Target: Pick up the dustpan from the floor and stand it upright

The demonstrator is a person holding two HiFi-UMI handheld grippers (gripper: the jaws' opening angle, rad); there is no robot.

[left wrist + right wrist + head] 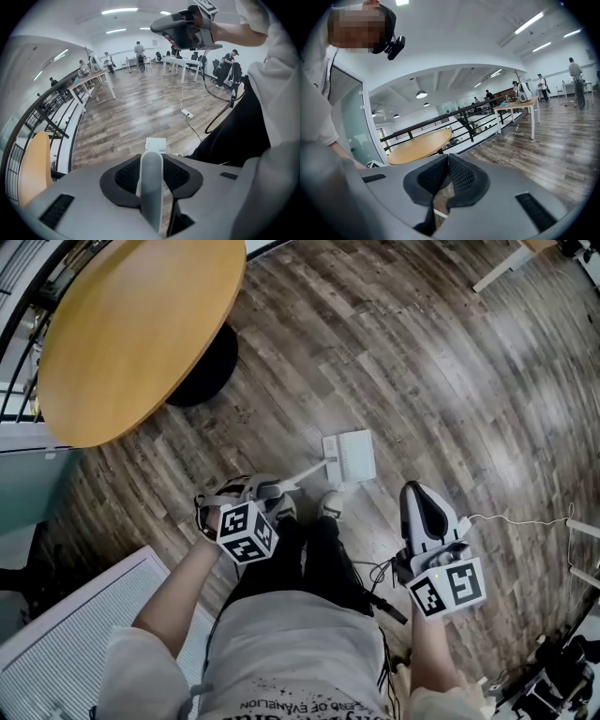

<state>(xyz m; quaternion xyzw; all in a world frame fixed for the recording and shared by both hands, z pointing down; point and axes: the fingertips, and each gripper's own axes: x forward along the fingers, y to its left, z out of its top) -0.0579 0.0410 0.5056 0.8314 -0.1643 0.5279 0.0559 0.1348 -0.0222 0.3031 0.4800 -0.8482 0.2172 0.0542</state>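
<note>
Left gripper (150, 161) pinches the dustpan handle (151, 187); right gripper (444, 161) is pressed together, empty. I'd squeeze firmly and lift slowly so the pan doesn't swing.

White dustpan (349, 457) slants with handle between jaws, pan end lowest

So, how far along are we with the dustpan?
Pickup looks done: the left gripper is clamped on the dustpan handle. In hand: the pan end slants down toward the floor; whether it is clear of it I cannot tell. Left: standing it upright and letting go. The right gripper is shut and empty.
</note>
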